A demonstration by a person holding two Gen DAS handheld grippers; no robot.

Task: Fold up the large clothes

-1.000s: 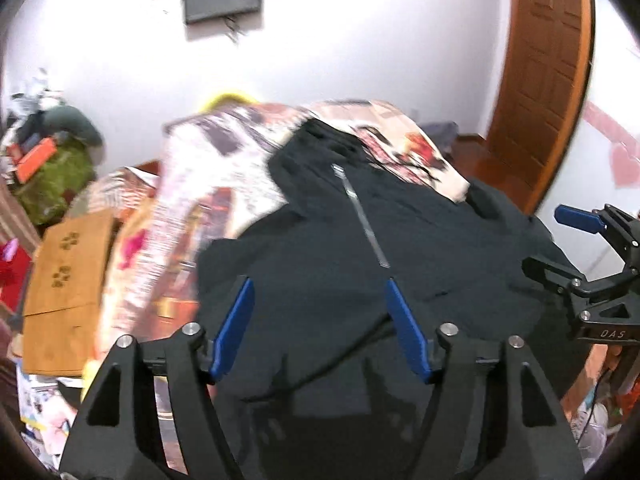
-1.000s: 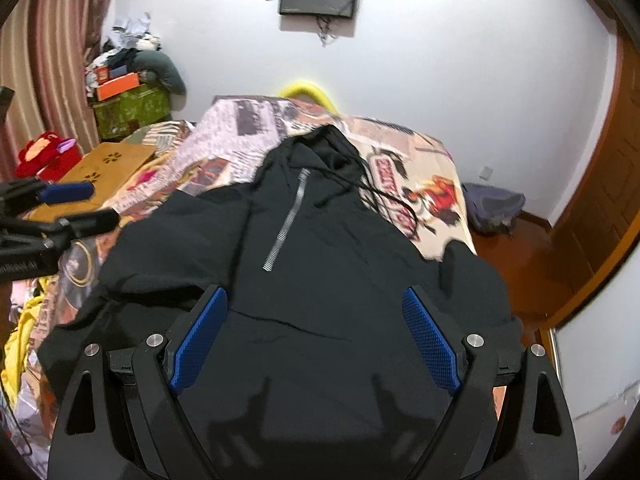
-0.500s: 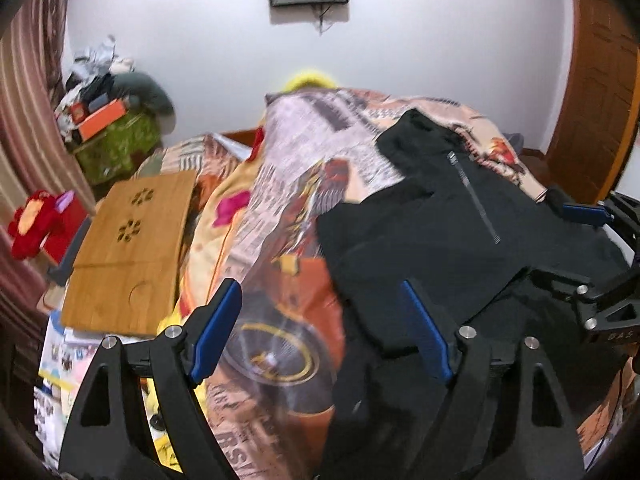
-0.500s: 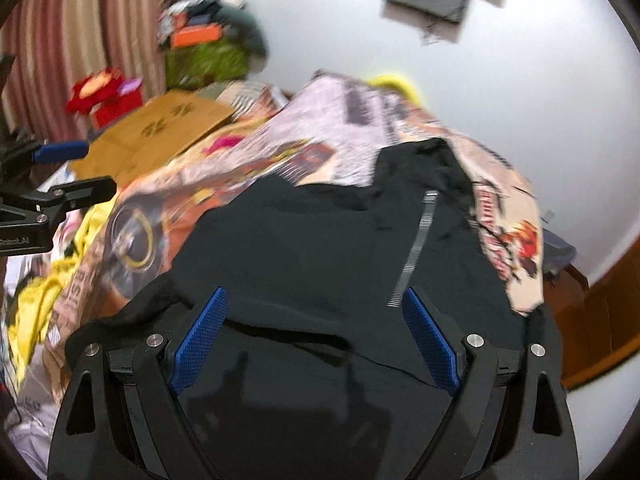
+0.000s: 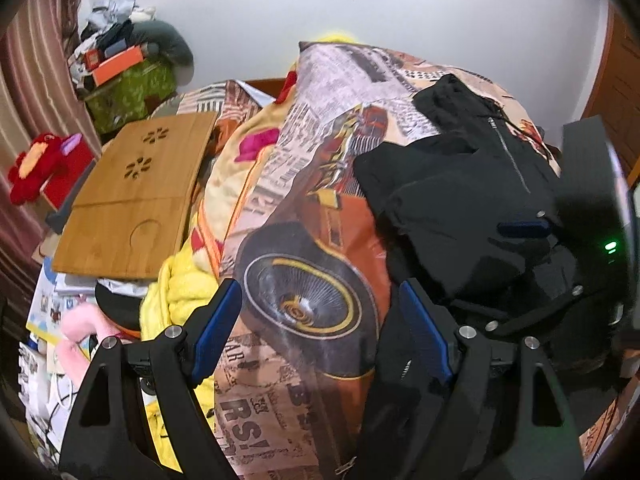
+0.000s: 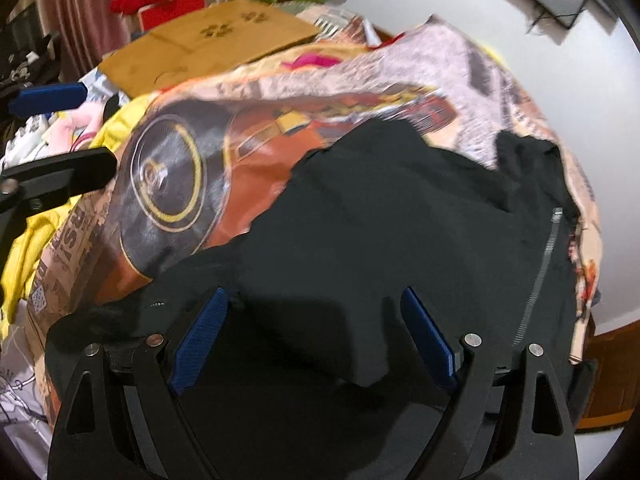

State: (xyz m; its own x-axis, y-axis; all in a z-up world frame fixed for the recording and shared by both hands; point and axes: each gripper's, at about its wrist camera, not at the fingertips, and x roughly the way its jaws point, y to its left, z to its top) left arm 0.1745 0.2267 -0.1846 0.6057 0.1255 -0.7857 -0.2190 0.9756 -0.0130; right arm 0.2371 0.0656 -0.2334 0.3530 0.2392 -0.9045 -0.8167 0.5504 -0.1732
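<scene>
1. Left wrist view: left tongs [image 5: 320, 328] apart, nothing clamped; blue pads hang over the car-print bedspread [image 5: 304, 240], right pad at the edge of the black hoodie [image 5: 460, 200].
2. Hoodie lies spread on the bed, zip [image 5: 510, 156] up, hood toward the white wall [image 5: 440, 20]; it covers the right part of the bedspread.
3. Right tongs [image 5: 536, 264] show at the right edge of this view, over the hoodie, w/ a green light on the body behind.
4. Left of bed: bamboo lap tray [image 5: 132, 204], yellow blanket [image 5: 180, 292], red plush [image 5: 36, 164], green bag w/ clutter on top [image 5: 128, 92].
5. Right wrist view (bit blurred): right tongs [image 6: 314, 332] apart, nothing btwn pads; both pads directly over hoodie [image 6: 380, 240] fabric. Can't tell if they touch it.
6. Zip [image 6: 540, 272] runs at right; a fold edge of the hoodie sits btwn the pads.
7. Left tongs [image 6: 52, 136] in at the left edge, jaws apart, beside the wheel print on the bedspread [image 6: 180, 168].
</scene>
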